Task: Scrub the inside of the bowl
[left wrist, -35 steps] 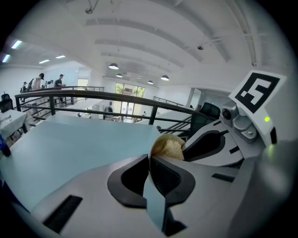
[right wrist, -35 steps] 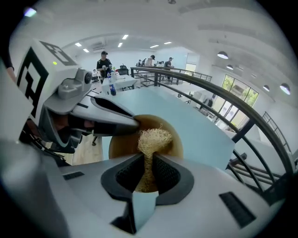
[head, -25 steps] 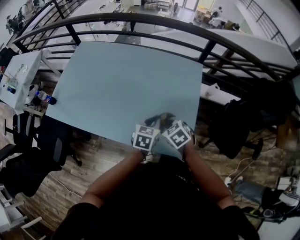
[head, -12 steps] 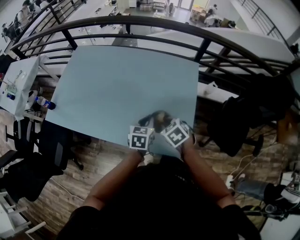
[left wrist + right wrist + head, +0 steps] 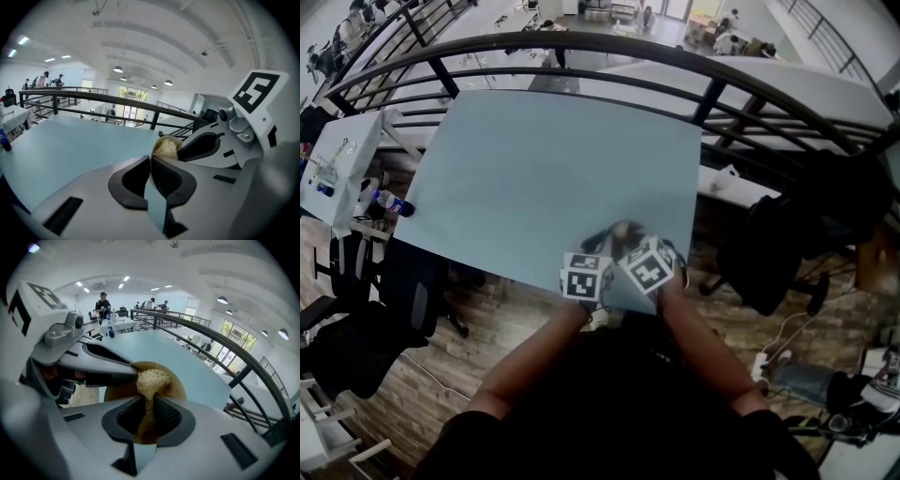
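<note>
Right gripper view looked along the right gripper (image 5: 149,401), whose two jaws were pressed onto the stem of a pale yellow fibrous scrubber (image 5: 151,378). The scrubber's bushy tuft stuck out past the jaw tips and lay against the inside of a brown round bowl (image 5: 177,385). The bowl's inner wall was smooth, tan to brown and darker toward the near side, with a thin rim. At the bowl's left rim the grey fingers of the left gripper (image 5: 151,159) reached in and met the edge.

In the left gripper view those jaws stood almost together, with only the bowl's thin wall pinched between them. Just beyond the tips, part of the tan rim and the scrubber's tuft showed to the right.

In the head view the bowl appeared as a small blurred shape over the near right corner of a pale blue table top (image 5: 544,169), just past the two marker cubes (image 5: 584,277) that rode on the grippers side by side. Whether the bowl rested on the table or was held clear of it could not be told. A black metal railing (image 5: 609,42) curved along the far side of the table.
</note>
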`<move>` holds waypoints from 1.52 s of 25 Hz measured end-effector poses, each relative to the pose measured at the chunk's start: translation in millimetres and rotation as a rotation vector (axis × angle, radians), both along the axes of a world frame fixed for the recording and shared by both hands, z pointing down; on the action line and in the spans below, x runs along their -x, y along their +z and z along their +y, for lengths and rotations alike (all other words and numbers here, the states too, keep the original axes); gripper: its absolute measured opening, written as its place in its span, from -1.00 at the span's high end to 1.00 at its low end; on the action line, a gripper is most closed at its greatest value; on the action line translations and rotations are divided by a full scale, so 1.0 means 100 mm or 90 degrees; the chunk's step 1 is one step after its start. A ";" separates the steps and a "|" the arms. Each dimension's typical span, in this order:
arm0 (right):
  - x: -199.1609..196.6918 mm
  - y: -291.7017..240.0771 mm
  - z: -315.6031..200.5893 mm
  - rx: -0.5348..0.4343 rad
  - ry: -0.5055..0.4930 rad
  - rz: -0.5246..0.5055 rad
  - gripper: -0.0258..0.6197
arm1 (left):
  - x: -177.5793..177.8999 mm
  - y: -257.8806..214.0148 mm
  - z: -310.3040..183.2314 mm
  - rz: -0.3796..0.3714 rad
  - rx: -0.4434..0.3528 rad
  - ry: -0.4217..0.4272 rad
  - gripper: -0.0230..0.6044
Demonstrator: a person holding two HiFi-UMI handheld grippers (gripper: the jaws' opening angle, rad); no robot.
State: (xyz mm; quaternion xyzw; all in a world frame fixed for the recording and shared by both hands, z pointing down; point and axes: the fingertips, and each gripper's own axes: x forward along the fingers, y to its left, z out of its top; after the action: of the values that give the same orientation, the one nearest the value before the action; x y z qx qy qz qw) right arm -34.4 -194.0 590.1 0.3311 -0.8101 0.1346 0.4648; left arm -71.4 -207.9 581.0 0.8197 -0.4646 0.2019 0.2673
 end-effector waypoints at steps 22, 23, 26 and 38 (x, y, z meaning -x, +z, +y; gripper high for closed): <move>0.05 -0.09 0.06 -0.035 -0.123 0.070 0.73 | 0.09 -0.06 -0.13 -0.012 -0.011 0.000 0.90; 0.04 -0.09 0.05 -0.045 -0.139 0.089 0.73 | 0.08 -0.04 -0.12 -0.016 -0.003 0.009 0.90; 0.04 -0.09 0.03 -0.057 -0.177 0.119 0.73 | 0.04 0.01 -0.09 -0.032 0.019 0.039 0.91; 0.05 0.11 0.20 -0.095 -0.411 0.251 0.73 | -0.10 0.08 -0.06 -0.140 0.051 0.213 0.91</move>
State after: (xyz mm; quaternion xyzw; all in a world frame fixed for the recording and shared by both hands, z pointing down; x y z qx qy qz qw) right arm -39.7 -174.2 601.1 0.1113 -0.7753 -0.1448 0.6047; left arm -60.9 -213.6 589.3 0.8474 -0.3396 0.3501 0.2099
